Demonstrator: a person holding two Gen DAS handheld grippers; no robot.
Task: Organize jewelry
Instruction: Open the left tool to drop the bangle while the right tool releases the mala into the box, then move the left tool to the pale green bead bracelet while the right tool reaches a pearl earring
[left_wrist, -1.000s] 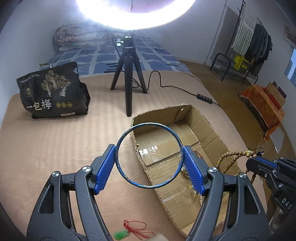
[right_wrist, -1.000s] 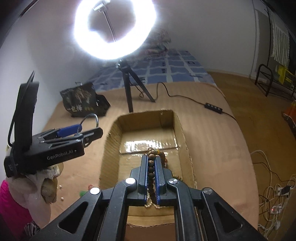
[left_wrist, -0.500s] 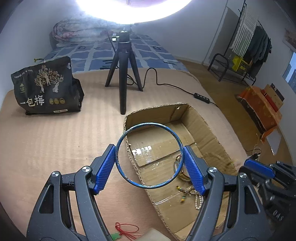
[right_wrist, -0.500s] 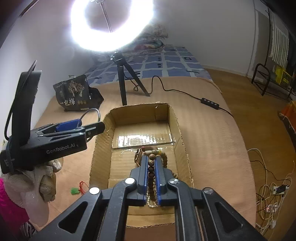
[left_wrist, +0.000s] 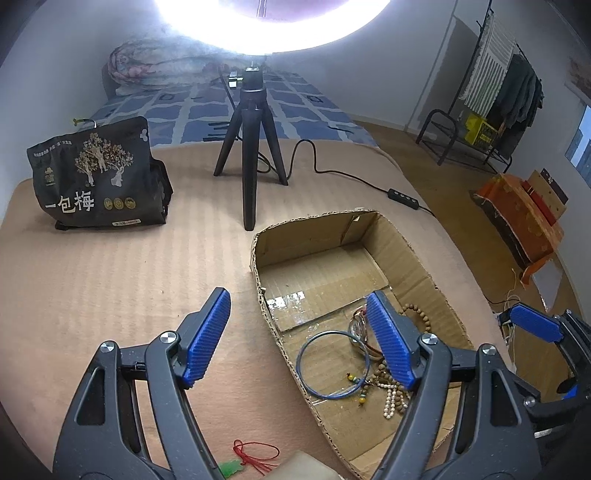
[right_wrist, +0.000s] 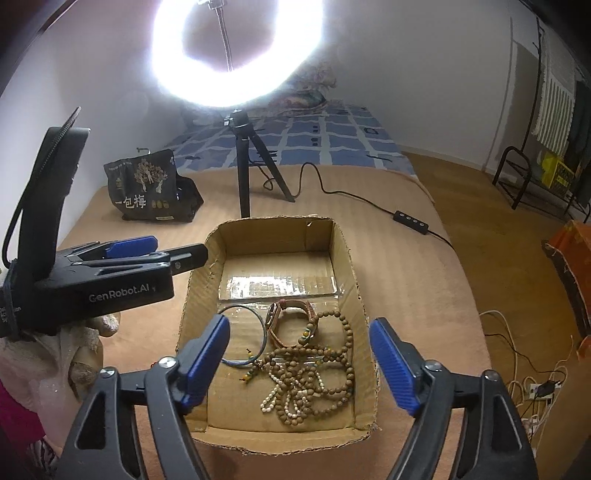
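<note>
Both grippers stand wide apart and hold nothing. The left gripper (left_wrist: 299, 334) hovers over the near left rim of the cardboard box (left_wrist: 258, 254), its left finger out over the tan bedcover and its right finger (left_wrist: 388, 347) over the box interior. The right gripper (right_wrist: 299, 354) hangs above the near half of the box, its fingers straddling the jewelry heap.

In the left wrist view, the blue bangle (left_wrist: 334, 363) lies flat on the box floor at about 4 o'clock from the midpoint of the left fingers, just inside the rim. Partly hidden behind the right finger are the wooden bead strand (left_wrist: 419, 314), the pearl strand (left_wrist: 393, 398) and a watch with a brown strap (left_wrist: 356, 325).

The piece the coming move likely turns on is the one still outside the box: a red cord with a green pendant (left_wrist: 255, 459), on the bedcover at 6 o'clock from the left fingers, close in under the gripper body. Its cord trails roughly left to right, from 9 toward 3 o'clock, with the pendant at the left end. The left gripper is clearly the nearer one; in the right wrist view the cord is hidden behind the fingers, off toward 8 o'clock. Reaching it would mean drawing the left gripper back and down.

Farther out, at 12 o'clock, stands the ring light tripod (left_wrist: 251, 147), and a black snack bag (left_wrist: 96, 177) at 10 o'clock.
</note>
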